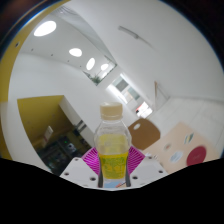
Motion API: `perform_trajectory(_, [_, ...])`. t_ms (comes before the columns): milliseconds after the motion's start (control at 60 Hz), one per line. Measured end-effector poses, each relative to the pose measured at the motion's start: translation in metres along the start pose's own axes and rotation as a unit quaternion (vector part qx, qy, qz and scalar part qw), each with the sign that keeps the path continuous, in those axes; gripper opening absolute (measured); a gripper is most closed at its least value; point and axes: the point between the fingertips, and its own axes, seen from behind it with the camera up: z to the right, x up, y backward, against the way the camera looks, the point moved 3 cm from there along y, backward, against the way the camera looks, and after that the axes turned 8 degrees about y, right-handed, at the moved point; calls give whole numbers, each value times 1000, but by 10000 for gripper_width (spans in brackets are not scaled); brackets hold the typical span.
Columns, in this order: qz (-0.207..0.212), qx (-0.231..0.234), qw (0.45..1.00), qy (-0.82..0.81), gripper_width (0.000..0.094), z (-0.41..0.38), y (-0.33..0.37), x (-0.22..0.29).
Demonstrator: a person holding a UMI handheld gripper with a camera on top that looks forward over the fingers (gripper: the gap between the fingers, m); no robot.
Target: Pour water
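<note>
A clear plastic bottle [111, 140] with a pale cap and a yellow-green label stands upright between my gripper's fingers. Both pink pads [91, 160] press against the bottle's sides at label height. My gripper [112, 166] is shut on the bottle and holds it raised, with the room's ceiling and walls behind it. No cup or other vessel is in view.
A wooden table [185, 140] with a round red object [197, 155] lies beyond the fingers on the right. A yellow wall panel [35, 118] and dark furniture stand on the left. Ceiling lights [90, 63] shine above.
</note>
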Motion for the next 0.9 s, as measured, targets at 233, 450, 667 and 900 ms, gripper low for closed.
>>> perform_trajectory(233, [-4, -149, 939, 309, 315, 157, 12, 64])
perform_trajectory(450, [-115, -179, 909, 359, 316, 238, 15, -20])
perform_trajectory(667, [-124, -179, 917, 334, 317, 254, 21, -30])
perform_trajectory(900, [-162, -192, 902, 351, 693, 252, 28, -36])
